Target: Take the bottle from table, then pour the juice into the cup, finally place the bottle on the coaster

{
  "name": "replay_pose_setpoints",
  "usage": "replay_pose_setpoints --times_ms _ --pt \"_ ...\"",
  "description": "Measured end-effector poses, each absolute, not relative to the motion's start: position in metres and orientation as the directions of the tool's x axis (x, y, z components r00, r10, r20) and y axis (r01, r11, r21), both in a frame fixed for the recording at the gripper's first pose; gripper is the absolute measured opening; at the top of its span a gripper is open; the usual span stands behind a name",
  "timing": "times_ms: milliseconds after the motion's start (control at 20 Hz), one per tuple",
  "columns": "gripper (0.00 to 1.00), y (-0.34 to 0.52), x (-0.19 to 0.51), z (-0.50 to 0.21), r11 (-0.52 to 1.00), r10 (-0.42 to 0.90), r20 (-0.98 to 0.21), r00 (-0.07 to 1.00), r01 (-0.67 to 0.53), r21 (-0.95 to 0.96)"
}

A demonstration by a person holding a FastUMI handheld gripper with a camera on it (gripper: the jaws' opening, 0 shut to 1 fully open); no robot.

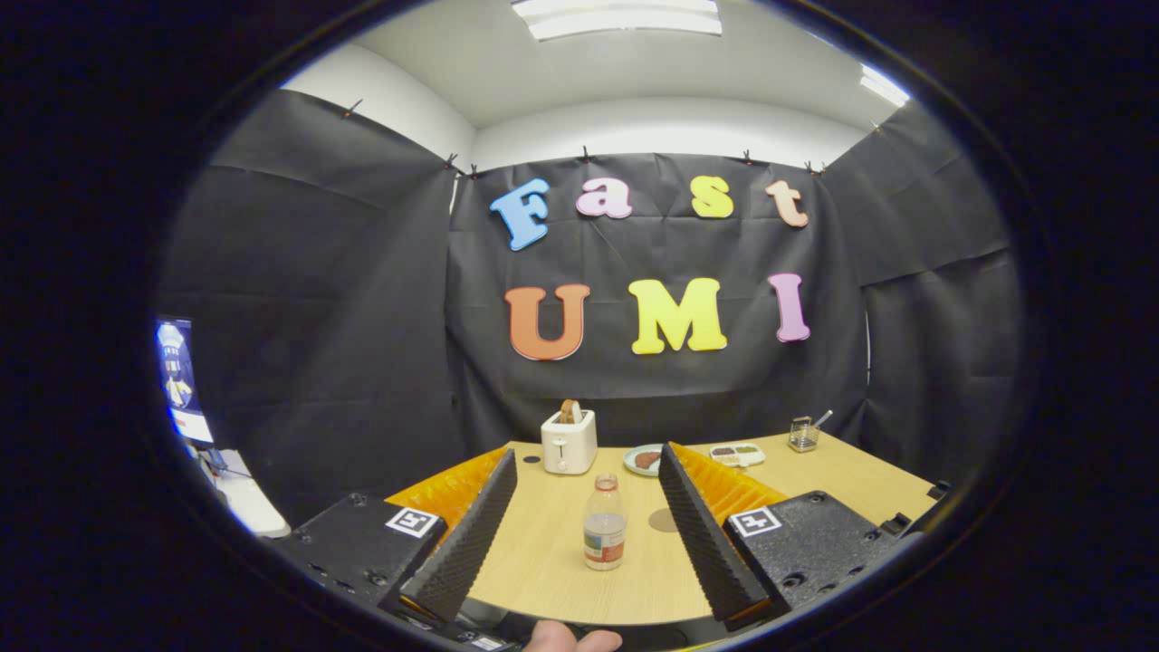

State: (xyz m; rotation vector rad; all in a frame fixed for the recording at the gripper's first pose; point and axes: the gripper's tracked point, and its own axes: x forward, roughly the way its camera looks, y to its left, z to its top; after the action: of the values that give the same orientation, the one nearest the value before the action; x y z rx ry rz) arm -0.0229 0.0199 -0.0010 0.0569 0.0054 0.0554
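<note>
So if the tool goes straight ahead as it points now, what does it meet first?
Probably the bottle, standing upright on the table between the open fingers of the tool. Depth is hard to judge.

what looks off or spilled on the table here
Nothing stands out. The bottle stands upright on the table, cap on, between the open fingers, with no spill around it. The coaster lies flat just beside it. Toaster, plate and tray sit tidy at the back.
</note>
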Motion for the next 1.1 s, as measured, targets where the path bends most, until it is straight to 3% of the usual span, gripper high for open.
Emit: replay_pose_setpoints --times_ms 1100 --pt "1.0 0.041 -0.011 -0.062 0.991 0.109 -0.039 0.993 -0.106 0.082"
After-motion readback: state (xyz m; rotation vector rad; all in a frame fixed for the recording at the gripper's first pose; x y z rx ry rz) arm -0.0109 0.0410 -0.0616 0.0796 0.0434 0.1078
